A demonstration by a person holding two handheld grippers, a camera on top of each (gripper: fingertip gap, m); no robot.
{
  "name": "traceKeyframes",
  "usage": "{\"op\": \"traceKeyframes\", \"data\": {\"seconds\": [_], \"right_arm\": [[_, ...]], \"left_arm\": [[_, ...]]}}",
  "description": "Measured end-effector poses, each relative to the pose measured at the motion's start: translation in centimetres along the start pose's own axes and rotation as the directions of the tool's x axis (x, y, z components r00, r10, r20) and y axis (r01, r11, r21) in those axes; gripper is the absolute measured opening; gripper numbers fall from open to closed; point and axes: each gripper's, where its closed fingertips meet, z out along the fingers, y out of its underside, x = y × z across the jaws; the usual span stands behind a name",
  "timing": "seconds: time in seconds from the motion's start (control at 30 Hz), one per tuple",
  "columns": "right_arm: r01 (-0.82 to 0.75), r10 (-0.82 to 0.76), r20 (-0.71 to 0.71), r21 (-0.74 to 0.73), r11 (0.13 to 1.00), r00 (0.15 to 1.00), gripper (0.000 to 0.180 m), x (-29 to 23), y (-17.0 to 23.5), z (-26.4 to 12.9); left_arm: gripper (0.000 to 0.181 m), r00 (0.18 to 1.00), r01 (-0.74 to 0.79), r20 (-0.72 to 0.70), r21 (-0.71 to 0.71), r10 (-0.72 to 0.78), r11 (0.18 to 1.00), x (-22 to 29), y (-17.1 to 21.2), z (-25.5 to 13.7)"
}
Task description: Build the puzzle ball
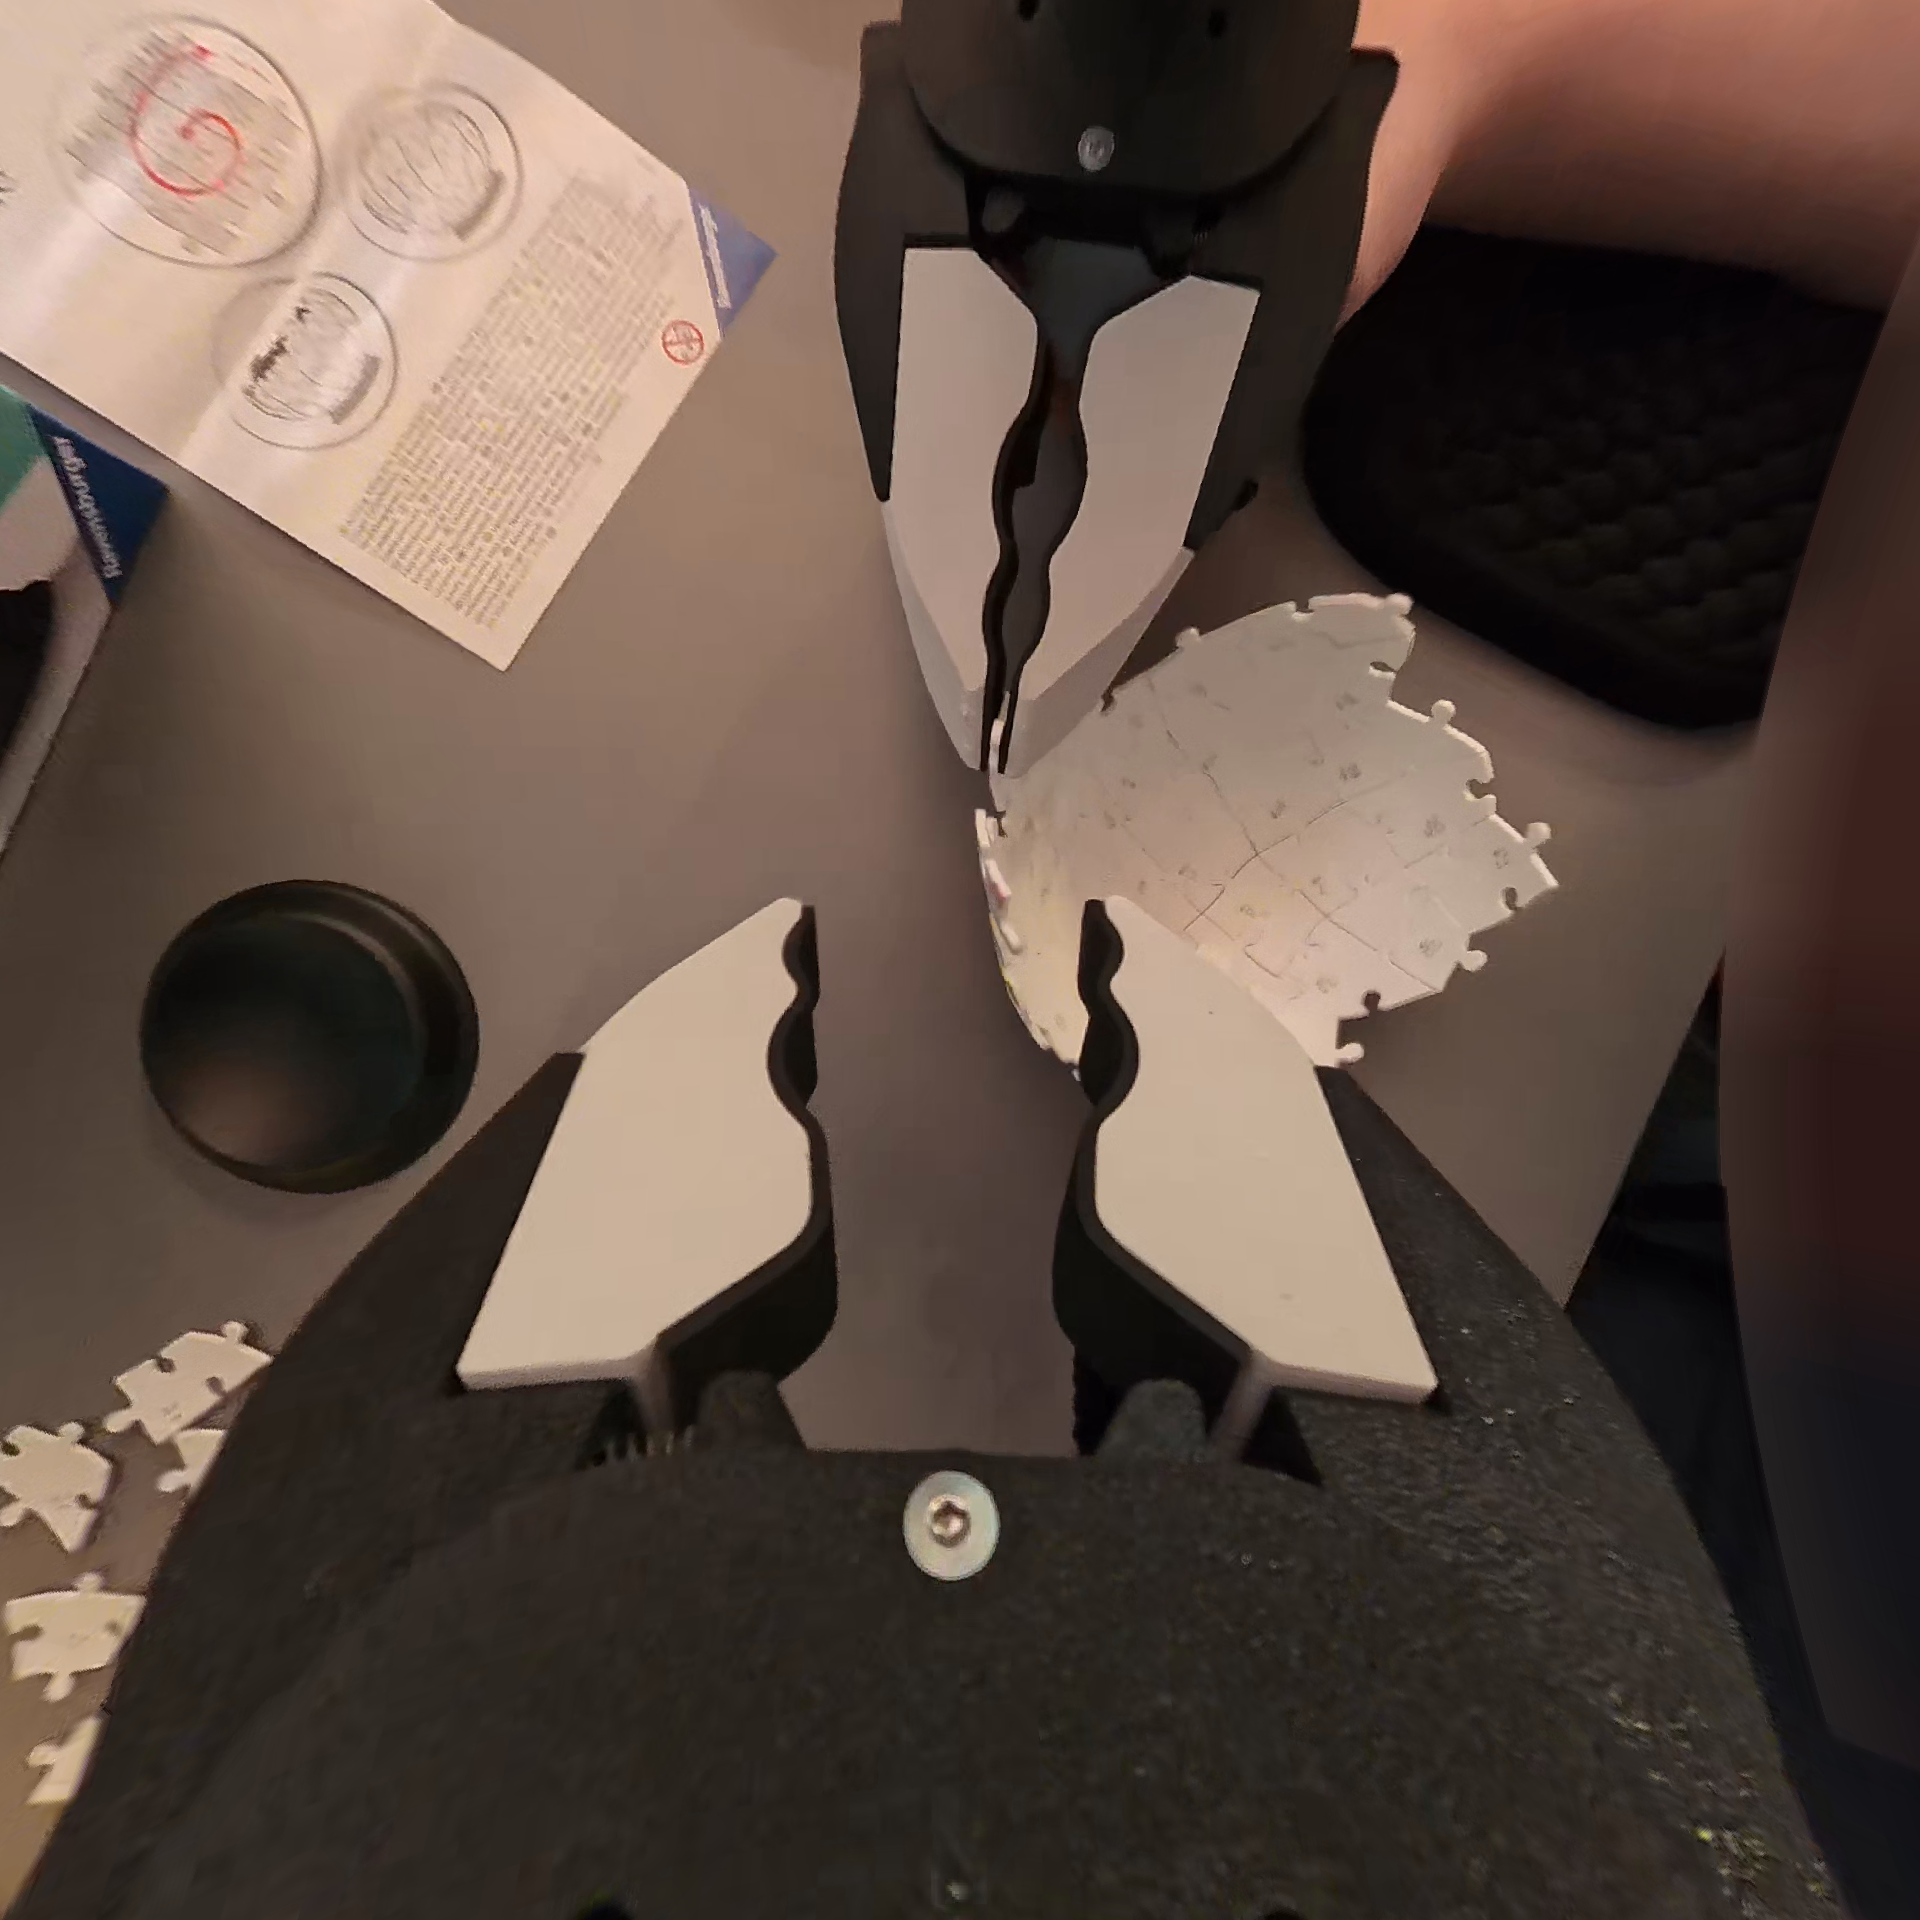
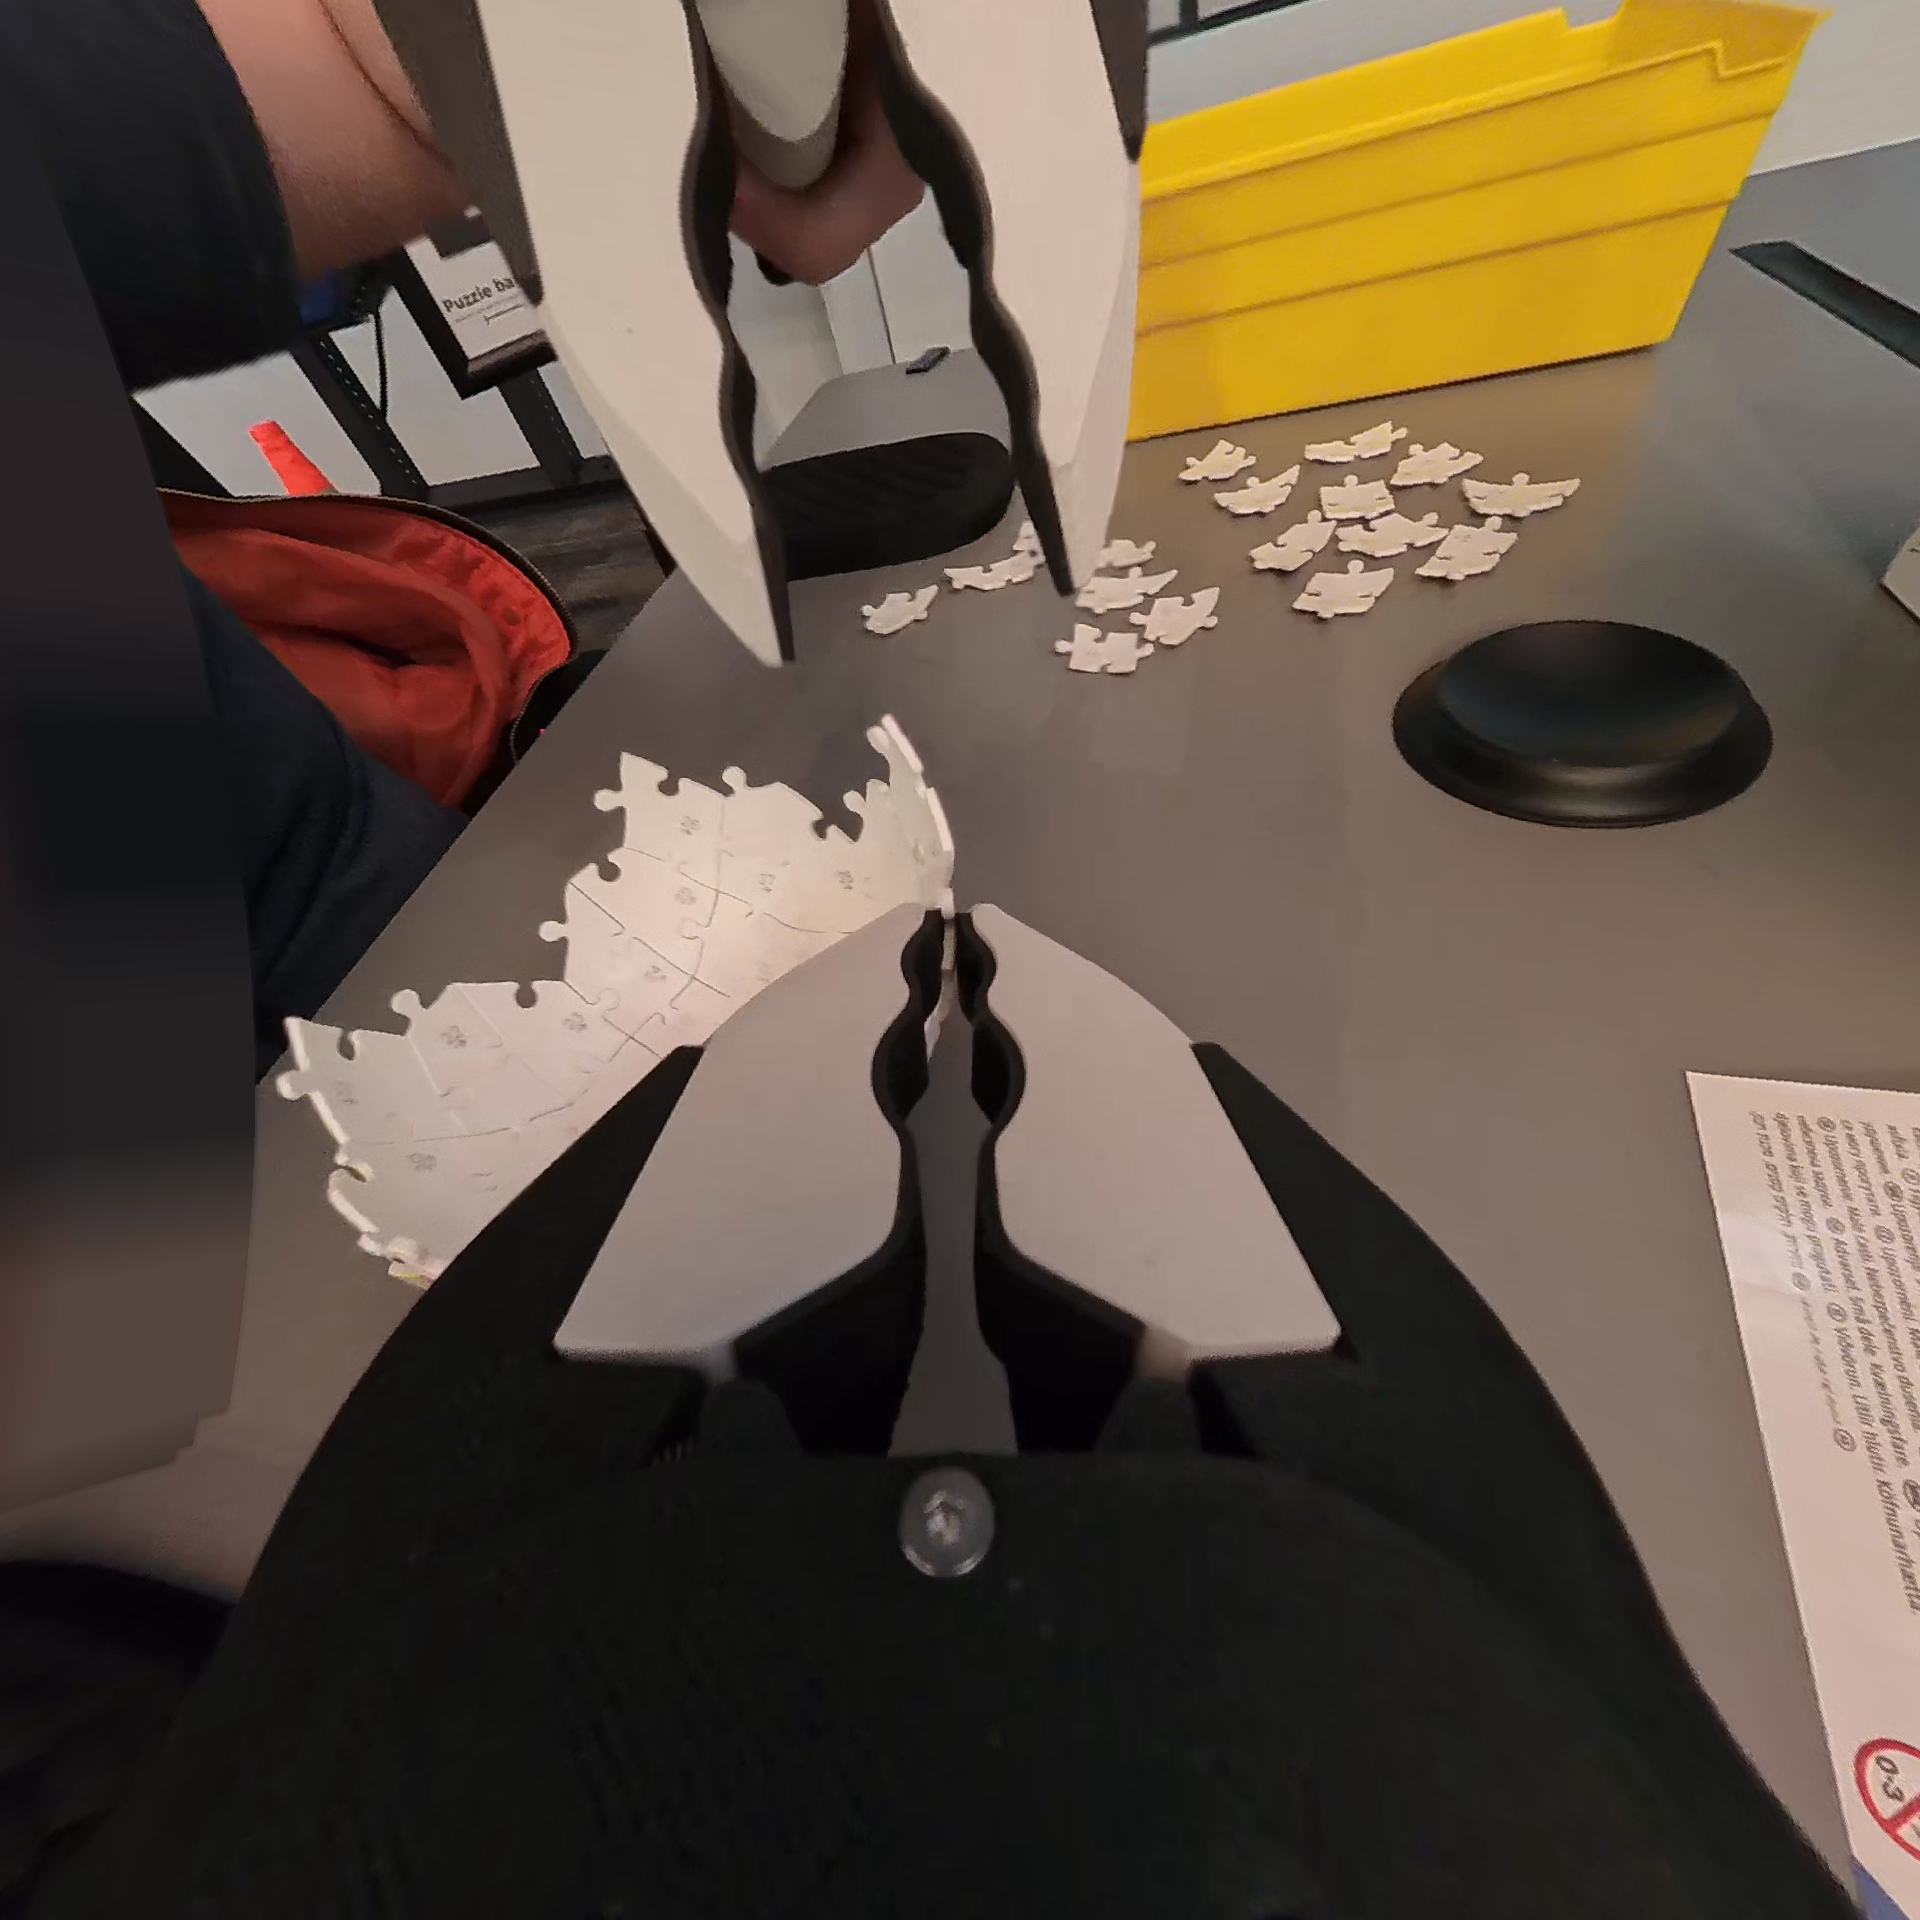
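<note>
The partly built puzzle ball (image 1: 1299,831) is a curved white shell of joined pieces lying near the table's edge with its inner side up. It also shows in the right wrist view (image 2: 665,935). My right gripper (image 2: 948,920) is shut on the shell's rim. In the left wrist view it (image 1: 995,753) reaches in from the top. My left gripper (image 1: 948,920) is open and empty, held above the table just beside the shell. In the right wrist view it (image 2: 920,613) hangs above the shell without touching it. Several loose white pieces (image 2: 1351,520) lie farther off.
A yellow bin (image 2: 1455,229) stands behind the loose pieces. A black round grommet (image 2: 1579,727) is set into the grey table. An instruction sheet (image 1: 395,312) and a puzzle box (image 1: 62,540) lie nearby. A black chair seat (image 1: 1558,499) and a red jacket (image 2: 395,623) lie past the table edge. Some 5 cm of space lies between my two pairs of fingers. My left tips are roughly 15 cm from the black round grommet (image 2: 1579,727). It is also in sight in the left wrist view (image 1: 343,960).
</note>
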Motion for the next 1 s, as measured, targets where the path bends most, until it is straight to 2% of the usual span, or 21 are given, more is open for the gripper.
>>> {"op": "traceKeyframes", "data": {"seconds": [0.23,0.33,0.47,0.57,0.67,0.8,0.9,1.0], "right_arm": [[-0.059,0.056,0.027,0.129,0.990,0.998,0.003,0.1,-2.5,-2.3],[-0.143,0.159,-0.086,0.174,0.974,0.983,0.003,2.5,-3.3,-3.9],[-0.332,0.295,-0.326,-0.064,0.941,0.898,0.003,6.3,2.3,-4.1],[-0.462,0.389,-0.346,-0.158,0.873,0.854,0.005,6.6,5.5,-3.7],[-0.528,0.470,-0.301,-0.148,0.836,0.830,0.005,6.4,5.7,-3.6],[-0.552,0.503,-0.257,-0.180,0.814,0.825,0.009,6.0,5.9,-3.8],[-0.547,0.502,-0.245,-0.175,0.819,0.830,0.014,6.1,5.7,-3.9],[-0.500,0.438,-0.308,-0.162,0.851,0.845,0.028,7.0,5.5,-4.4]], "left_arm": [[0.046,0.993,0.120,-0.038,0.209,-0.115,0.970,0.4,2.7,-2.5],[0.046,0.988,0.155,-0.057,0.294,-0.145,0.943,0.9,4.5,-2.2],[0.047,0.985,0.173,-0.059,0.410,-0.164,0.895,1.3,5.4,-1.8],[0.047,0.976,0.219,-0.103,0.505,-0.193,0.835,0.9,5.1,-2.3],[0.046,0.965,0.262,-0.160,0.568,-0.207,0.780,0.3,4.9,-2.7],[0.047,0.961,0.272,-0.216,0.641,-0.171,0.718,0.0,4.5,-3.4],[0.047,0.965,0.254,-0.230,0.698,-0.127,0.669,0.0,3.8,-4.0],[0.047,0.974,0.211,-0.210,0.737,-0.079,0.642,0.0,3.4,-4.4]]}}
